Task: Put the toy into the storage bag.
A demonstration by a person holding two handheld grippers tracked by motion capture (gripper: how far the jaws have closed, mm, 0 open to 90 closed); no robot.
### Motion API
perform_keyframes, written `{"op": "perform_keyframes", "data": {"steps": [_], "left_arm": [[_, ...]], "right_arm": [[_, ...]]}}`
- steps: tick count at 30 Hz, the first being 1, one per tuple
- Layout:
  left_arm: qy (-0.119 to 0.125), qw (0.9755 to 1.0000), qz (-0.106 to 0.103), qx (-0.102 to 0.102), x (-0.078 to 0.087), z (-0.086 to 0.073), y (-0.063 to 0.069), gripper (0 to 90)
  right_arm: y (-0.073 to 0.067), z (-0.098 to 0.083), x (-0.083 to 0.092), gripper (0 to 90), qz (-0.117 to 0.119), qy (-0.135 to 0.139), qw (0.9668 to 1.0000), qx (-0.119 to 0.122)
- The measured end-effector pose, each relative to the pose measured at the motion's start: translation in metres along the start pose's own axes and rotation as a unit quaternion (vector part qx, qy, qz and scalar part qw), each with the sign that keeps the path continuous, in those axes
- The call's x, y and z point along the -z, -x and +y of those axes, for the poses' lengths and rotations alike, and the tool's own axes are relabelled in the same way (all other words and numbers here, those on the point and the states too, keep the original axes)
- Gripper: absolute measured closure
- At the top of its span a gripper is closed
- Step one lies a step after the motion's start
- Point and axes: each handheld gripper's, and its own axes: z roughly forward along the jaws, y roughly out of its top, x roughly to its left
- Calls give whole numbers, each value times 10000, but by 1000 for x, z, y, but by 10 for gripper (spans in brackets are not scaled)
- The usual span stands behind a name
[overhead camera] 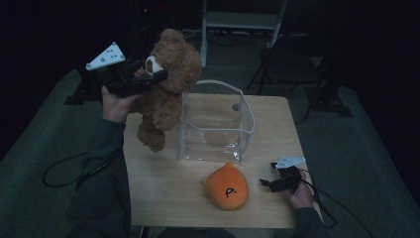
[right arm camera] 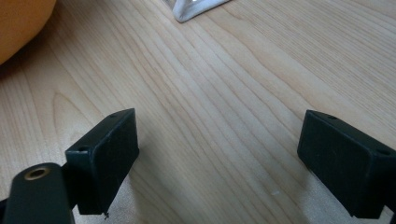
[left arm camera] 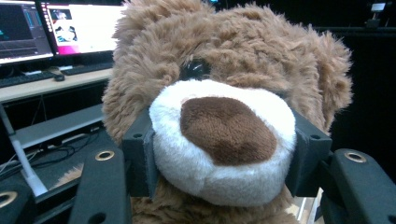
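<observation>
A brown teddy bear point(overhead camera: 168, 89) hangs in the air over the table's left side, its feet just above the wood. My left gripper point(overhead camera: 153, 69) is shut on the bear's white muzzle point(left arm camera: 224, 140), with a black jaw pressed into each side. A clear plastic box point(overhead camera: 215, 121) with white edging stands open-topped at the table's middle, just right of the bear. An orange round plush toy point(overhead camera: 227, 187) lies in front of the box. My right gripper point(overhead camera: 265, 182) rests low at the table's front right, open, with bare wood point(right arm camera: 219, 140) between its jaws.
The wooden table point(overhead camera: 277, 129) ends close behind the box. A dark chair point(overhead camera: 287, 59) and a white stand point(overhead camera: 237, 20) are on the grey floor beyond. Desks with lit monitors point(left arm camera: 51, 28) show behind the bear in the left gripper view. Cables trail off both table sides.
</observation>
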Motion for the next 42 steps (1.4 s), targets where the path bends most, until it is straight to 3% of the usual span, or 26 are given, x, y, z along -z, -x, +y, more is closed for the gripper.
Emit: {"op": "perform_keyframes", "data": {"steps": [29, 42], "left_arm": [[62, 10000, 13, -7, -21, 15, -3, 406], [-10, 10000, -26, -28, -39, 19, -3, 406]], "right_arm": [[0, 0, 0, 117, 0, -1, 10000, -1], [0, 0, 0, 117, -1, 1, 10000, 1]]}}
